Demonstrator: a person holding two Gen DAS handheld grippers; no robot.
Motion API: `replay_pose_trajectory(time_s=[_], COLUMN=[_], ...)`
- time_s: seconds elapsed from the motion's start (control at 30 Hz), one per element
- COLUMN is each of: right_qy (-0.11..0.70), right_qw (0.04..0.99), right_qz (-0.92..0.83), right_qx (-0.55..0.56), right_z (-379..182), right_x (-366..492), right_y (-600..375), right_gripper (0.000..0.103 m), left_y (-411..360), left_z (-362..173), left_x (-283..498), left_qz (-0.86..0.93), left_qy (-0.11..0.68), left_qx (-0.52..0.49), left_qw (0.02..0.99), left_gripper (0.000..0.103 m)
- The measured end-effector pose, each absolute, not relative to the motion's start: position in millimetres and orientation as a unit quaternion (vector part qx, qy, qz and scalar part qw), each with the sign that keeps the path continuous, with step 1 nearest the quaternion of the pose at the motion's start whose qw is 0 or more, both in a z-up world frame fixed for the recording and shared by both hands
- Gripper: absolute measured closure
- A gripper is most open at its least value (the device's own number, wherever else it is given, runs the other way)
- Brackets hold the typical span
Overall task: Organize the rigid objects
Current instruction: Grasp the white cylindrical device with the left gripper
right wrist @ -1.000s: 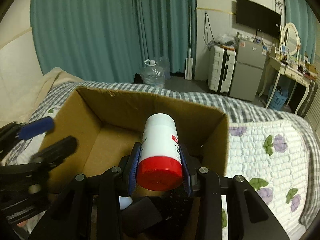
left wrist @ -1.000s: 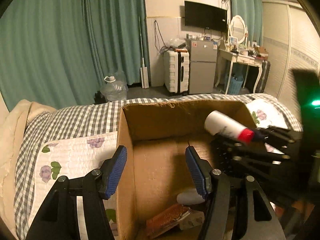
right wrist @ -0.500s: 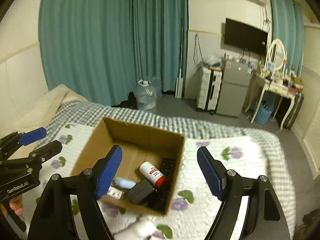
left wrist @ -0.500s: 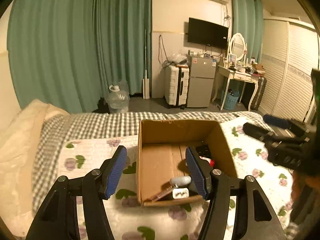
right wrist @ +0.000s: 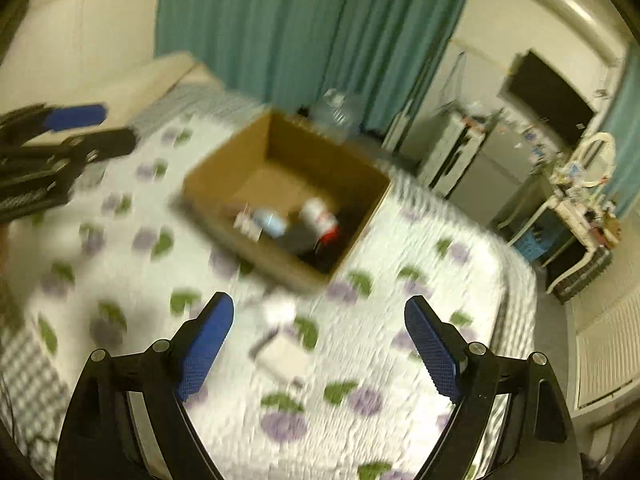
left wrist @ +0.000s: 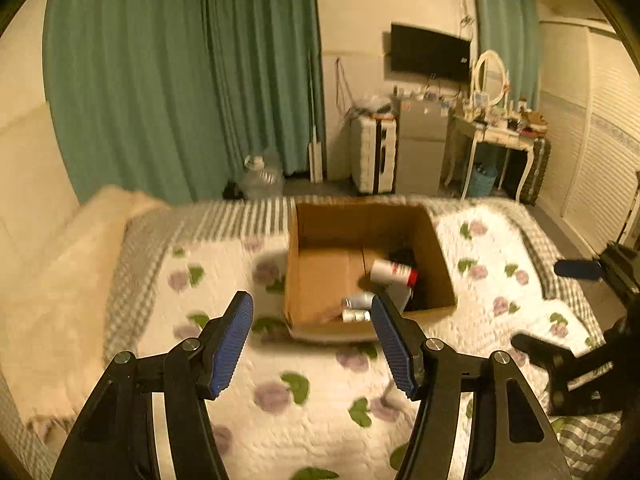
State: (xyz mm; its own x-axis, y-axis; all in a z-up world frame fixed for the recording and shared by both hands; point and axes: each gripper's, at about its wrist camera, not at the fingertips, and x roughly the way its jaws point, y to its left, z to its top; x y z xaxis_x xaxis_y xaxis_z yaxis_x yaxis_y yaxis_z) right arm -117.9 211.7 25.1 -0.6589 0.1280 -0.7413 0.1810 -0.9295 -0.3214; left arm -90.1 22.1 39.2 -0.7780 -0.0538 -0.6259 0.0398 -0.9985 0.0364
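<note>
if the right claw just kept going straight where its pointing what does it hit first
Most likely the small white flat object lying on the floral quilt, just ahead between the open fingers of the right claw. The cardboard box sits farther along. Motion blur makes depth uncertain.

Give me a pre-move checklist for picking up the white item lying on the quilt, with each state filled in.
1. Right gripper open and empty: ok.
2. Left gripper open and empty: ok.
3. White item on the quilt, outside the cardboard box: ok, it lies ahead of the right gripper, between its fingers.
4. Item's shape and best grip axis: cannot tell, the right wrist view is blurred.
5. Room in the box: ok, bare floor shows beside the red-capped bottle.
6. Left gripper out of the right gripper's path: ok, it is off to the left.
</note>
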Motion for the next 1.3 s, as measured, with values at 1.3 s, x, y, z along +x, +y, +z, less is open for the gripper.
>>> replay_pose_trajectory(time_s=[1.3], right_qy=[0.087], right_qw=[0.015], right_qz=[-0.854], right_qx=[0.512], right_z=[-82.8], right_x=[-171.5], right_y=[273.0], right_gripper=[0.015], left_y=[108.9], left_z=[-129.5], left_x=[-138.7], left_qz=[-0.886], left_qy=[-0.058], left_qx=[0.435], left_qw=[-0.149], left_gripper=[0.071])
